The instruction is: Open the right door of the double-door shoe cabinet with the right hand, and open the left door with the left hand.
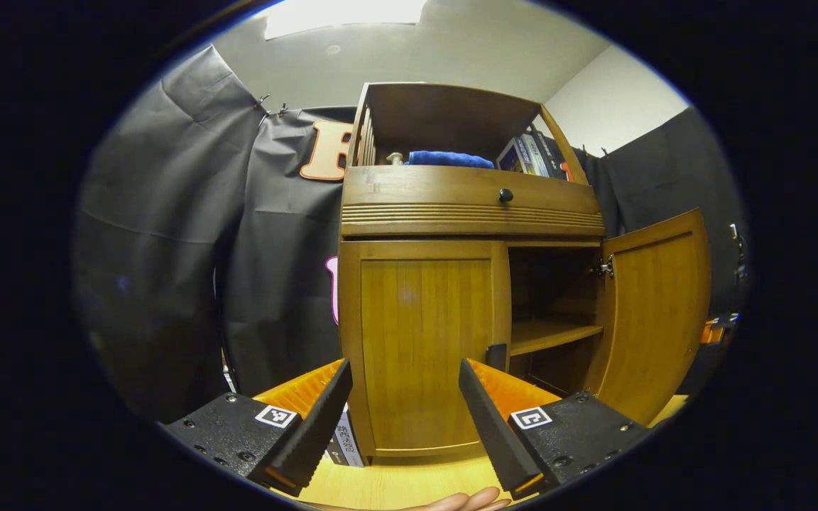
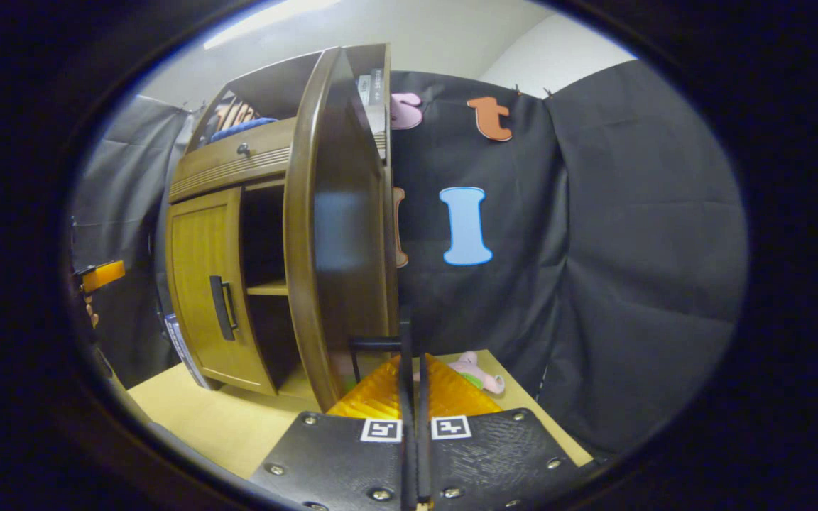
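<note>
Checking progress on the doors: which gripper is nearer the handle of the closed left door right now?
Left. The left gripper is open in front of the left door, its handle just beyond one finger. The right gripper is shut at the open right door's handle, farther away.

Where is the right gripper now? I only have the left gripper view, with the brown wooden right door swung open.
Observer: The right gripper is shut on the thin black handle of that right door.
Operator: Anything behind the door?
Observer: A pink soft toy lies on the pale wooden table there.
Operator: And the left door's handle?
Observer: The black vertical bar handle is untouched on the shut left door.
</note>
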